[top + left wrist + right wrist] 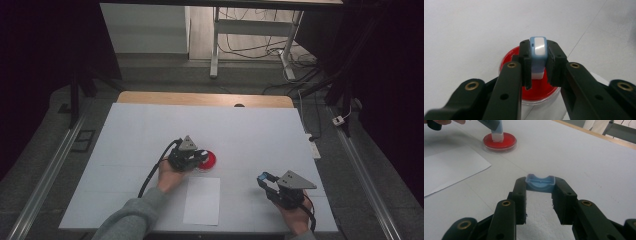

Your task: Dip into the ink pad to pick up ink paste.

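A round red ink pad (210, 160) in a clear dish lies mid-table. My left gripper (201, 158) is shut on a blue and white stamp (538, 50), whose white lower end rests on the red pad (507, 57). From the right gripper view the stamp (498, 133) stands upright on the pad (506, 141). Near the table's front right, my right gripper (263, 180) is shut on a small blue cap (540, 183), held just above the white surface between both pads.
A white sheet of paper (202, 200) lies near the front edge between the two hands. The white table cover (150, 125) stretches to a wooden edge (200, 98) at the back. Desk legs and cables stand on the floor beyond.
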### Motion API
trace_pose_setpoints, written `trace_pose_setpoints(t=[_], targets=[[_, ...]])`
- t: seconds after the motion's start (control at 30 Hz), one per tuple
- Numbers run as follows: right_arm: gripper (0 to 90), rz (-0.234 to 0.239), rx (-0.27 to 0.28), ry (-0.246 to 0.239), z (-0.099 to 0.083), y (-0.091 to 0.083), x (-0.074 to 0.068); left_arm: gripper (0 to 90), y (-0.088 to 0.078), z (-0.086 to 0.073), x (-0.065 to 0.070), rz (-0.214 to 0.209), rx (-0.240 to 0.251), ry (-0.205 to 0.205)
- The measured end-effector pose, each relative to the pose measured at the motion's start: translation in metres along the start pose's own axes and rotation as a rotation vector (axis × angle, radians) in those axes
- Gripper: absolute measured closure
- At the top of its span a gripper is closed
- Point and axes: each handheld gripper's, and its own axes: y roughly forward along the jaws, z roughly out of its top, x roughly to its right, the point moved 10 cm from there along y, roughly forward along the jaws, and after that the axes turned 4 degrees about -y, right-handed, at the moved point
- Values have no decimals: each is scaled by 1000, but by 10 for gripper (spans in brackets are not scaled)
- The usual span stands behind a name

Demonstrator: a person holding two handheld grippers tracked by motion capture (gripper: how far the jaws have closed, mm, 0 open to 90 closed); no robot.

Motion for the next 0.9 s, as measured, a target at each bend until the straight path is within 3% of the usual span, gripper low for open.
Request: trace_pose_setpoints(t=[0.5,0.9], targets=[[650,-2,3,-2,1,-1,1,763,-6,6,2,0,28,2],[650,-4,3,-2,1,-1,1,762,-20,12,-10,-2,48,-43]])
